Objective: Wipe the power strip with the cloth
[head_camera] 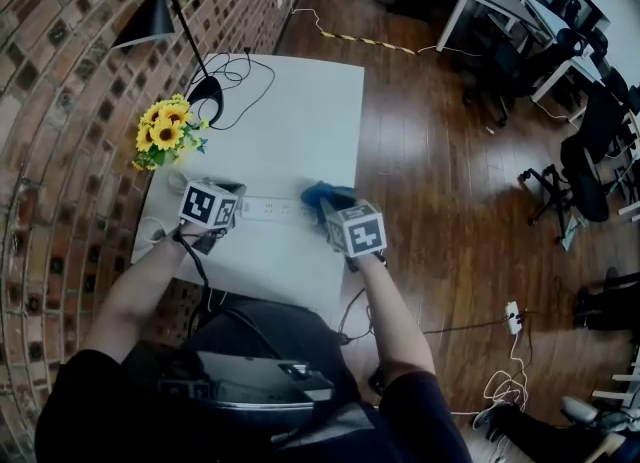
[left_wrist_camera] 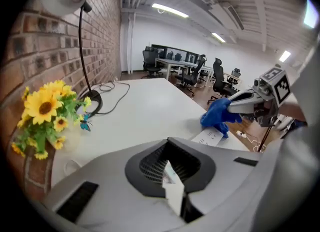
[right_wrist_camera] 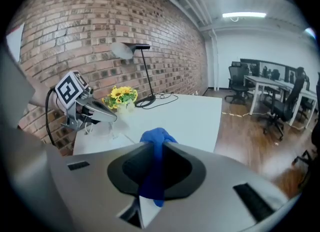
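The power strip point(head_camera: 268, 209) lies flat on the white surface point(head_camera: 300, 111). In the head view its long axis runs left to right, roughly parallel to the near edge, with 1 gripper at each end. The right gripper point(right_wrist_camera: 159, 145) is clamped on the blue cloth point(head_camera: 325, 193), which bunches out past its tips. It sits right at the strip's right end, so it is plainly the nearer tool for wiping. From there the strip stretches away toward the left, so the likely stroke is a sweep along that axis toward the other hand. The left gripper point(left_wrist_camera: 172, 188) has its jaws together with nothing between them. It hangs by the strip's left end, pointing down at a slant, and whether it touches the strip cannot be told. Room is tight on 2 sides: the right edge of the surface is just beyond the cloth, and the near edge is close behind the strip. The sunflowers point(head_camera: 165, 133) stand near the left end, toward the brick wall. Bare surface lies beyond the strip, up to the lamp point(head_camera: 150, 21) and its cable point(head_camera: 235, 76).
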`<state>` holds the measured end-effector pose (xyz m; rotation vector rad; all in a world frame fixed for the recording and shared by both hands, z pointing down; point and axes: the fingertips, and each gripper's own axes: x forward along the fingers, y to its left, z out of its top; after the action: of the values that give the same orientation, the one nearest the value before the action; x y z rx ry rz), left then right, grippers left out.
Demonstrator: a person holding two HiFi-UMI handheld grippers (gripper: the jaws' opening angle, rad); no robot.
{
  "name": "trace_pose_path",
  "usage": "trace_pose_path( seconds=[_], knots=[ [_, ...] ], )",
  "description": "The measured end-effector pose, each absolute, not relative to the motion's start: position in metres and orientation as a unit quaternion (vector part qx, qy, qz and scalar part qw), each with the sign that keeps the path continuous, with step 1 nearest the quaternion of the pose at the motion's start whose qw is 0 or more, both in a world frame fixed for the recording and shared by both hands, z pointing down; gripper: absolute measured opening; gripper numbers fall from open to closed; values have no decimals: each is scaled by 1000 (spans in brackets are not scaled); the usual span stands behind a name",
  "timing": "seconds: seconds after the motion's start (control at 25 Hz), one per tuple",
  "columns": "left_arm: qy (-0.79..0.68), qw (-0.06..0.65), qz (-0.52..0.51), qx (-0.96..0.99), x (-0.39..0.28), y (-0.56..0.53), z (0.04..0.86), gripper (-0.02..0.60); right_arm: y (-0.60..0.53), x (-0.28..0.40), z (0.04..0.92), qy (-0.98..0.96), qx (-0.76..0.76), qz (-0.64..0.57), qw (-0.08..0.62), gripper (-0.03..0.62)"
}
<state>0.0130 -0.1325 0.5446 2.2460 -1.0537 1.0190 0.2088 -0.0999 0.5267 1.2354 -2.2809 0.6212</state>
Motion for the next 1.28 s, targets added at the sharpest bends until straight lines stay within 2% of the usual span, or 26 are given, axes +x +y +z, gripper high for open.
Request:
trace_pose_path(
  seconds=[0.24, 0.32, 0.48, 0.6, 0.72, 1.04, 1.28],
  knots=[
    [-314, 118, 408, 849, 10, -135, 530, 29, -84, 209, 529, -818, 472, 286, 164, 52],
    [-260, 103, 432, 857, 20, -124, 533, 89, -81, 211, 526, -809, 481, 302, 149, 52],
    [-138, 97, 467, 868, 33, -103, 560, 290, -76, 209, 524, -795, 494, 320, 146, 52],
    [-79, 79, 488, 866, 41, -89, 570, 349, -72, 205, 528, -786, 500, 327, 159, 52],
    [-54, 41, 508, 859, 42, -92, 588, 354, -66, 203, 531, -775, 509, 340, 155, 52],
    [0, 7, 516, 857, 60, -87, 609, 354, -46, 199, 531, -755, 528, 366, 130, 52],
    [-19, 32, 539, 841, 47, -98, 627, 354, -20, 205, 545, -737, 540, 391, 114, 52]
  ],
)
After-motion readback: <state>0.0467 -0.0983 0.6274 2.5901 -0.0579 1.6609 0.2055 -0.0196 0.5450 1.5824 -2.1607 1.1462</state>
